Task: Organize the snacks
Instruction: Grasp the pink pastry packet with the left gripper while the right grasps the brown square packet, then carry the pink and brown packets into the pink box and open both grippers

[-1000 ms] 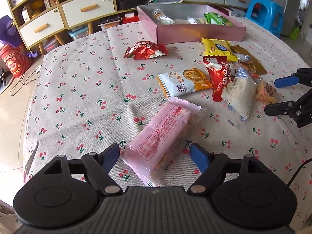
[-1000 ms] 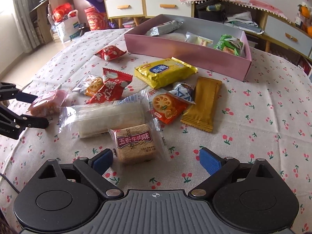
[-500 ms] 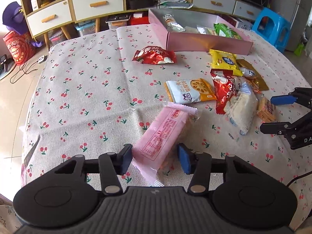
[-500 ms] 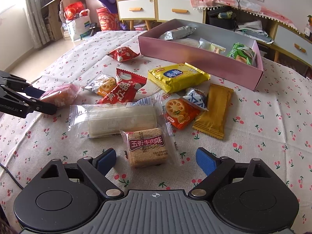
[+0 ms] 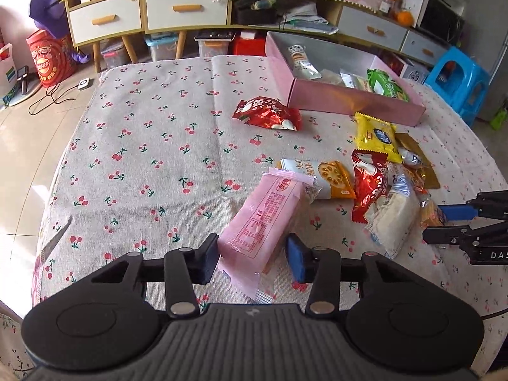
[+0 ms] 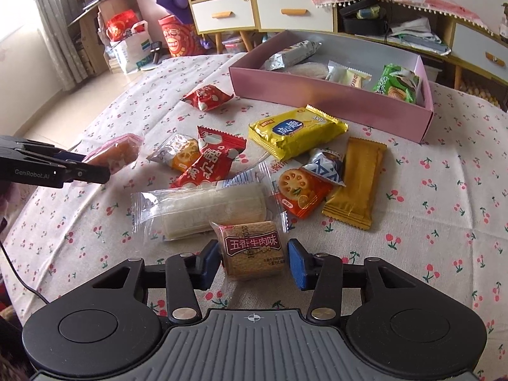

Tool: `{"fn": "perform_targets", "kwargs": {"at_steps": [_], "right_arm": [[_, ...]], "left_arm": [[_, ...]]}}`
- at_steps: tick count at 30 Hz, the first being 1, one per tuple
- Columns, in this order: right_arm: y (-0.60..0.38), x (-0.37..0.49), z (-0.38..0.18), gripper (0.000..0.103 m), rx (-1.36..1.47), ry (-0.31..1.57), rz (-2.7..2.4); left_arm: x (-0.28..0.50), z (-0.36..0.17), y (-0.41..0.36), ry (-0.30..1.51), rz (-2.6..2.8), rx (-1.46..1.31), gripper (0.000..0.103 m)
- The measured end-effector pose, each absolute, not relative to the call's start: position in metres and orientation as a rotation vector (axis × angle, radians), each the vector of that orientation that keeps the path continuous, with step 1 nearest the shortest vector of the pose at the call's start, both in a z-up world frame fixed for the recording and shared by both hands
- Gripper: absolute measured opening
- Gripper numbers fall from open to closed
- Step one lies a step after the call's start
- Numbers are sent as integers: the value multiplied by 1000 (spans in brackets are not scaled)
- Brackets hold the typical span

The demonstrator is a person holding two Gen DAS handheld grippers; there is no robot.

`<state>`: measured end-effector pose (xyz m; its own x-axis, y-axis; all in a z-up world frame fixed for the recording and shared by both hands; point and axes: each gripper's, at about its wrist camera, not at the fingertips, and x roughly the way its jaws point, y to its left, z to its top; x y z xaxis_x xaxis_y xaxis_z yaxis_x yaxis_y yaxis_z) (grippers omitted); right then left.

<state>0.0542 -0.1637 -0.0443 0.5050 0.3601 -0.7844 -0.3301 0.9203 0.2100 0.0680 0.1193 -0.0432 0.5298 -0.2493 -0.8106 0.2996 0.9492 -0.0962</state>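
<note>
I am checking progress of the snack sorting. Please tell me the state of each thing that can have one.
Left gripper: jaws just closing, pads against the pink packet.
Right gripper: jaws just closing around the brown biscuit packet; contact not clear.
Pink box: open, no lid, several snacks inside.
Drawers: shut.
Yellow packet: sealed, on the tablecloth.

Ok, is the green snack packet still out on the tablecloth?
No, the green packet lies inside the pink box, at its right end.
</note>
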Motion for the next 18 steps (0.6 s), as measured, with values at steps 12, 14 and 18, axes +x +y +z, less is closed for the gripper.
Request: {"fn": "perform_targets", "kwargs": {"at_steps": [12,14,18], "right_arm": [[-192,67,-26,43,215,992,373],[-197,71,-21,43,237,985,362],[-208,83,-12,43,284,971,331]], "left_arm": [[80,-33,116,969,-279,-31,41],[82,-30,114,962,-275,-42,41],[87,-25,108,948,-270,-63,41]]}}
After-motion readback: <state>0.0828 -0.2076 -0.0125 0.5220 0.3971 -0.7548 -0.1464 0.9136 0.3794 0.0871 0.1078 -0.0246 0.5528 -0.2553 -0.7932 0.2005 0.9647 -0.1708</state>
